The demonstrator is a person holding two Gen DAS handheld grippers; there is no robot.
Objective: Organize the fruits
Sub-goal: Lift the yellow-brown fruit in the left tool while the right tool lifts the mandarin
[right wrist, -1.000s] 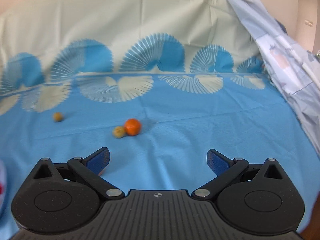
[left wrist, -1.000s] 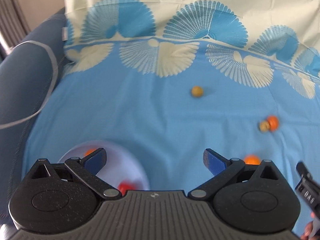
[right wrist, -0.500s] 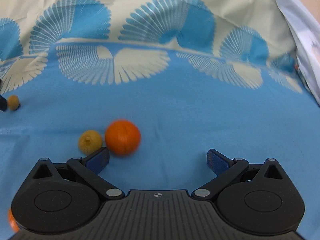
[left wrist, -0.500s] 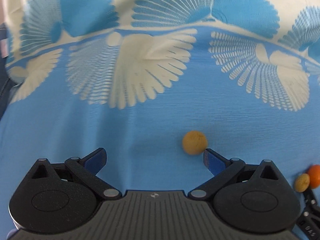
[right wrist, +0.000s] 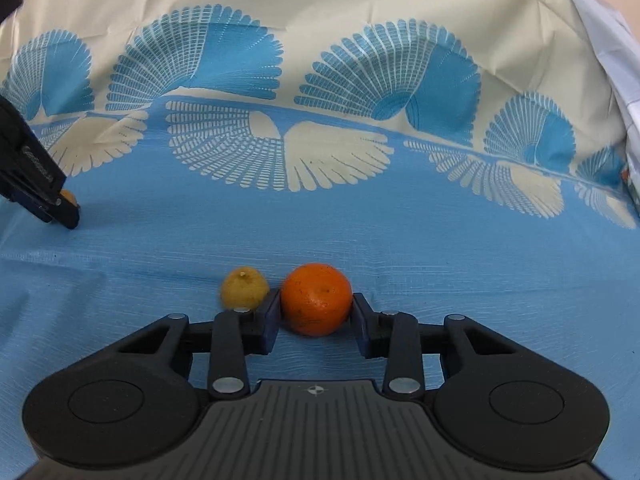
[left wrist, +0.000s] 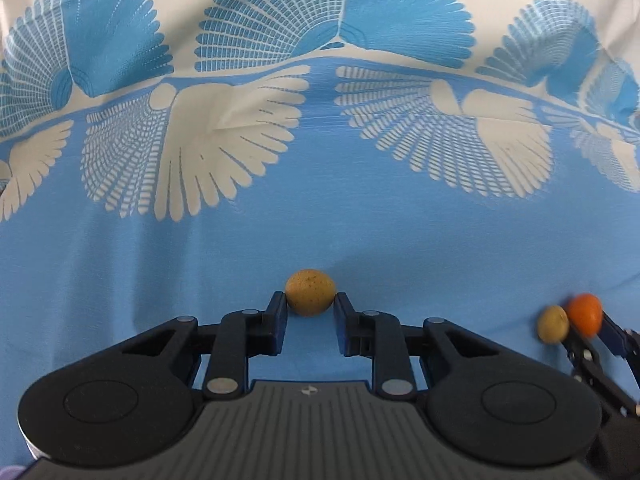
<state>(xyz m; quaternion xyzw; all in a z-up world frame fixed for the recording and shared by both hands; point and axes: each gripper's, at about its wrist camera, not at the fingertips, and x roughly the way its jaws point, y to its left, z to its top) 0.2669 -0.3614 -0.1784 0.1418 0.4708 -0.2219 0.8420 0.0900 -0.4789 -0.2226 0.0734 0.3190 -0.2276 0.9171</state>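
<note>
My left gripper is shut on a small round tan-yellow fruit that rests on the blue cloth. My right gripper is shut on an orange, also resting on the cloth. A small yellow fruit lies just left of the orange, touching the outside of the right gripper's left finger. In the left wrist view the orange and the small yellow fruit show at the far right, with the right gripper around the orange. The left gripper shows at the far left of the right wrist view.
The blue cloth with white and blue fan patterns rises at the back like a backrest. A pale patterned fabric hangs at the right edge. A sliver of a pale object shows at the bottom left corner.
Both grippers moved forward and down to the cloth and shut, the left on the tan-yellow fruit, the right on the orange. The white bowl seen a second ago is out of view.
</note>
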